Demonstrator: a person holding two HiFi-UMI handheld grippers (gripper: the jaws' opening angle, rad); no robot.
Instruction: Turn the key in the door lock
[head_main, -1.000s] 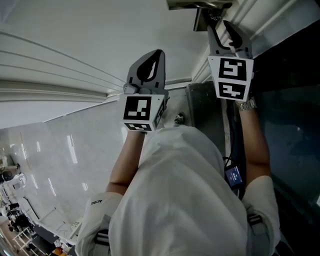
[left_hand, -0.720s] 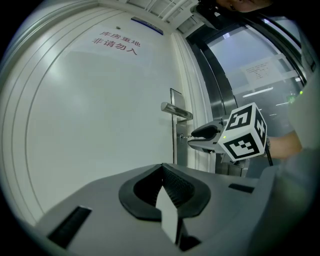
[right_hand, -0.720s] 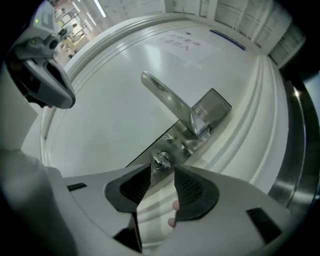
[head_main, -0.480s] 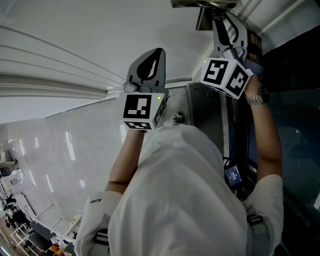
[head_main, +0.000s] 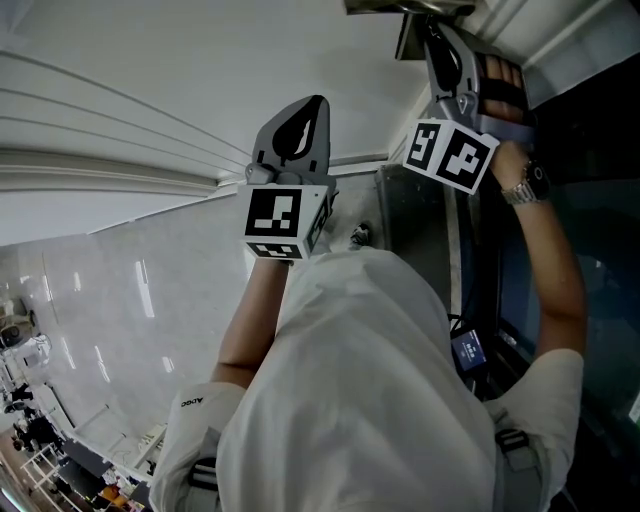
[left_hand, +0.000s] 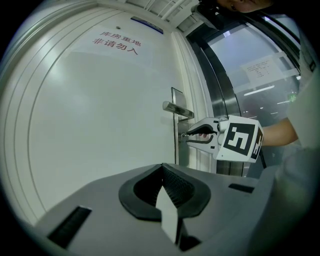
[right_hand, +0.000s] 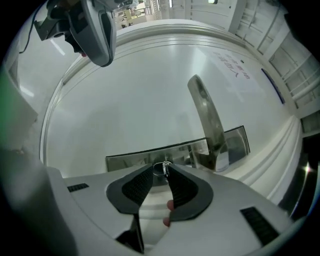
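A small key (right_hand: 164, 166) with a ring sticks out of the steel lock plate (right_hand: 145, 157) on the white door (left_hand: 100, 115), beside the lever handle (right_hand: 206, 117). My right gripper (right_hand: 164, 169) has its tips round the key head; its jaws have just been closing and now pinch the key. In the left gripper view the right gripper (left_hand: 190, 134) reaches level to the plate (left_hand: 176, 125) just below the handle (left_hand: 176, 108). In the head view it (head_main: 432, 30) sits at the top, rolled over. My left gripper (head_main: 318, 102) hangs in front of the door, shut and empty.
A dark glass panel with a metal frame (head_main: 580, 200) runs along the right of the door. A notice with red lettering (left_hand: 115, 42) is stuck high on the door. A pale tiled floor (head_main: 100, 300) lies below on the left.
The right gripper has rolled about its own axis at the lock, its marker cube tilting over, and the wrist has swung to the right. The left gripper has stayed still.
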